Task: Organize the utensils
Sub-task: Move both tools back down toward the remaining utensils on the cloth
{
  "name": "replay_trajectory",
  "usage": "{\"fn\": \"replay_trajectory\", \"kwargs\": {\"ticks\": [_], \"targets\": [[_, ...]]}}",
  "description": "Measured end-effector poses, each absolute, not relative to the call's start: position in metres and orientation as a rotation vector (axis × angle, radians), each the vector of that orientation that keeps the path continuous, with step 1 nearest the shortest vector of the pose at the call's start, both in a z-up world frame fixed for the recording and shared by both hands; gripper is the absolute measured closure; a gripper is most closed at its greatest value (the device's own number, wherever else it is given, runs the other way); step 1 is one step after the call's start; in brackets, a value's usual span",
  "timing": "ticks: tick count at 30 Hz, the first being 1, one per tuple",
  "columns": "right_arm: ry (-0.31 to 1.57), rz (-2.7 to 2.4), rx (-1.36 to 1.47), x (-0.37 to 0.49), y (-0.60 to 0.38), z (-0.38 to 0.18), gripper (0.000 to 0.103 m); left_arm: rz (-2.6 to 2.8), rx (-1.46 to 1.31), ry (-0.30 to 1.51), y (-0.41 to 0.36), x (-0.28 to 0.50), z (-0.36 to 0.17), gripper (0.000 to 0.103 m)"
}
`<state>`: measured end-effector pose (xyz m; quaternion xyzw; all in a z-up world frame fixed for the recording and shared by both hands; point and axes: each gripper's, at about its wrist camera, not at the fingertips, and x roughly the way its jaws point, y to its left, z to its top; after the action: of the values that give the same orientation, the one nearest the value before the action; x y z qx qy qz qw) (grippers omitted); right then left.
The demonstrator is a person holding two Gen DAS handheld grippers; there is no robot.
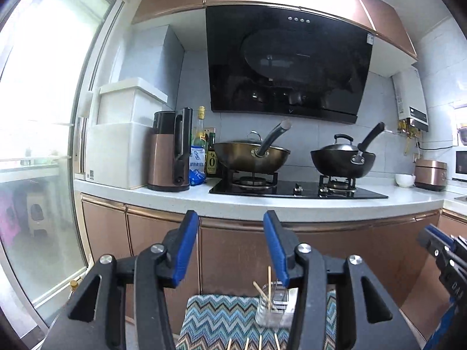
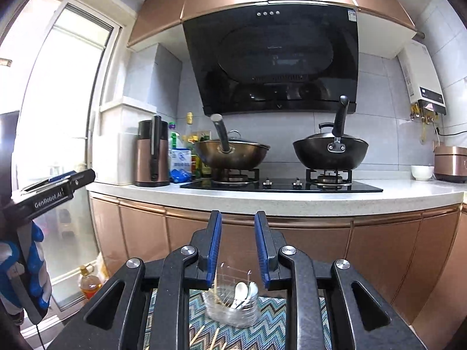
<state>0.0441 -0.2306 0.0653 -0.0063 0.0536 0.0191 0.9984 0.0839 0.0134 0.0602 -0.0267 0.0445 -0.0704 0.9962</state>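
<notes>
Spoons (image 2: 243, 294) sat in clear holder (image 2: 230, 312) | left gripper (image 1: 230, 248) fingers apart, empty | right gripper (image 2: 238, 248) fingers apart, empty

The chopsticks (image 1: 253, 345) on the zigzag cloth (image 1: 221, 318) are cut off by the bottom edge. The right finger (image 1: 277, 248) of the near gripper hides part of the clear holder (image 1: 271, 309). In the right wrist view, the spoons (image 2: 243, 291) in it are blurred. The small print on the bottle label (image 1: 211, 162) is too small to read. Beyond the glass door (image 1: 38, 145) at the far left, all is overexposed.
</notes>
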Motion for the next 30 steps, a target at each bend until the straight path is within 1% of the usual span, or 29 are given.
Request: {"fn": "replay_trajectory", "kwargs": {"ticks": [7,13,20,30], "targets": [[0.135,0.08,0.007,0.02,-0.234,0.068,0.08,-0.167,-0.048,0.161,0.027,0.072,0.05,0.058],[0.188,0.129,0.071,0.016,-0.246,0.061,0.08,-0.19,-0.054,0.252,0.037,0.074,0.029,0.058],[0.275,0.144,0.11,0.028,-0.255,0.032,0.08,-0.198,-0.05,0.357,0.039,0.088,-0.001,0.058],[0.388,0.134,0.161,0.049,-0.28,-0.011,0.08,-0.305,-0.057,0.608,0.011,0.123,-0.062,0.058]]}}
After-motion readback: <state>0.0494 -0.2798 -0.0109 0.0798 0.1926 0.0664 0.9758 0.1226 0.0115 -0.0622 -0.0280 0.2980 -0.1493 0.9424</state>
